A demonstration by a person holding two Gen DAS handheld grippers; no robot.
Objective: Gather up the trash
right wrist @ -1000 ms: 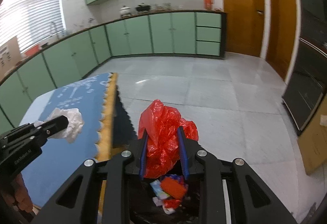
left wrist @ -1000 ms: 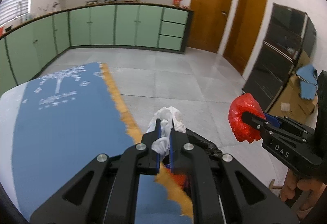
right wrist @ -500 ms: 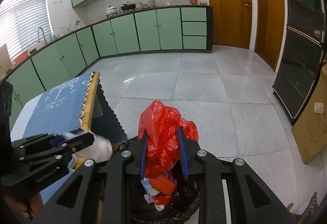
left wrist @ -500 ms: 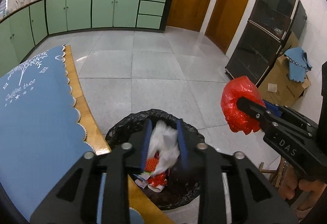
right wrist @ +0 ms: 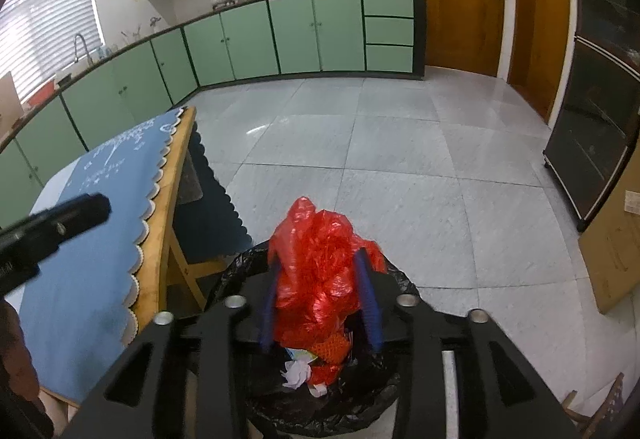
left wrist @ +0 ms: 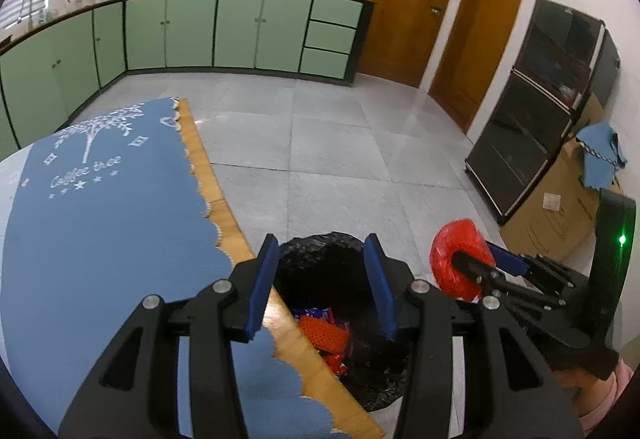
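Left wrist view: left hand-held gripper [left wrist: 322, 271] has just been opening, blue pads apart, nothing between them, hanging over the bin [left wrist: 320, 245] beside the desk [left wrist: 224, 199]. Bin is round, lined with crinkled glossy black plastic; inside lie orange mesh netting [left wrist: 324, 333] and red wrappers. Desk has a wooden edge under a blue cloth [left wrist: 100, 239] with a scalloped hem and white tree print. Right hand-held gripper [right wrist: 320, 293] has also just been opening; crumpled red plastic bag [right wrist: 320, 267] sits between its 2 pads right above the bin, whether the pads press it I cannot tell. White crumpled paper [right wrist: 298, 375] lies in the bin below. Floor [right wrist: 380, 167] is smooth grey tile.
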